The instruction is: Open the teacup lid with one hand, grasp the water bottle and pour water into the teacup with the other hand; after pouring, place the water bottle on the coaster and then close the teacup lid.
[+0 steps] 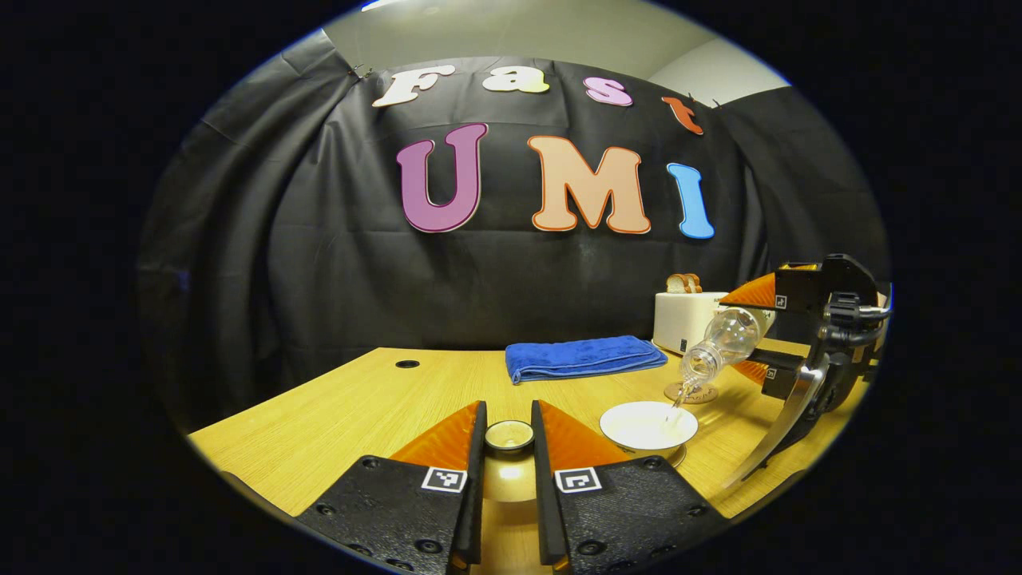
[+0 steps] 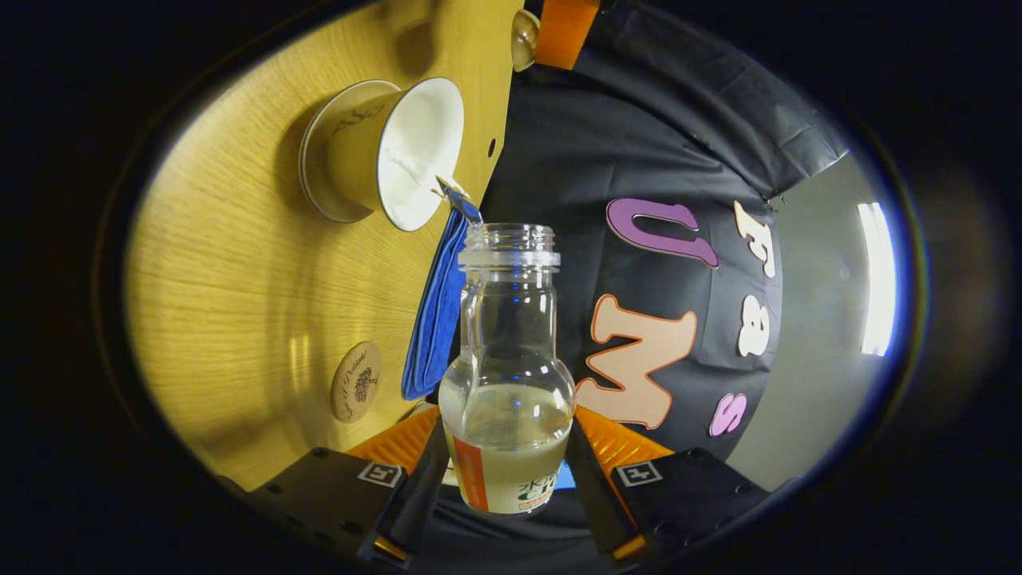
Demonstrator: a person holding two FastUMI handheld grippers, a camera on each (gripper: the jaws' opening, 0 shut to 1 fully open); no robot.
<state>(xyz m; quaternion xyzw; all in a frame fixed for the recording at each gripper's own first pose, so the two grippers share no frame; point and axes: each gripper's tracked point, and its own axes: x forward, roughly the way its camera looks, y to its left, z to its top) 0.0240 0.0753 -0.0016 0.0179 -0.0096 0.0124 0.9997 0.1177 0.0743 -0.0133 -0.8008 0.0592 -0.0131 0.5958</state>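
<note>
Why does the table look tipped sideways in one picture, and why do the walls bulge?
Right gripper view: the camera rides a gripper tilted to pour from the water bottle, so the table stands on edge; a ceiling light glares at the right. Left gripper view: the fisheye lens bows the table edge, and the teacup stays sharp.

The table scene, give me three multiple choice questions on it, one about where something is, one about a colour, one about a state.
1. Where is the coaster?
A. bare on the table
B. under the bottle
C. on the towel

2. What colour is the towel?
A. red
B. blue
C. green

3. How is the bottle?
A. capped and upright
C. lying on the table
B. tilted, pouring into the teacup

Answers: 1 A, nothing stands on it. 2 B, blue cloth by the toaster. 3 B, the right gripper tips it and water runs from its mouth.
</note>
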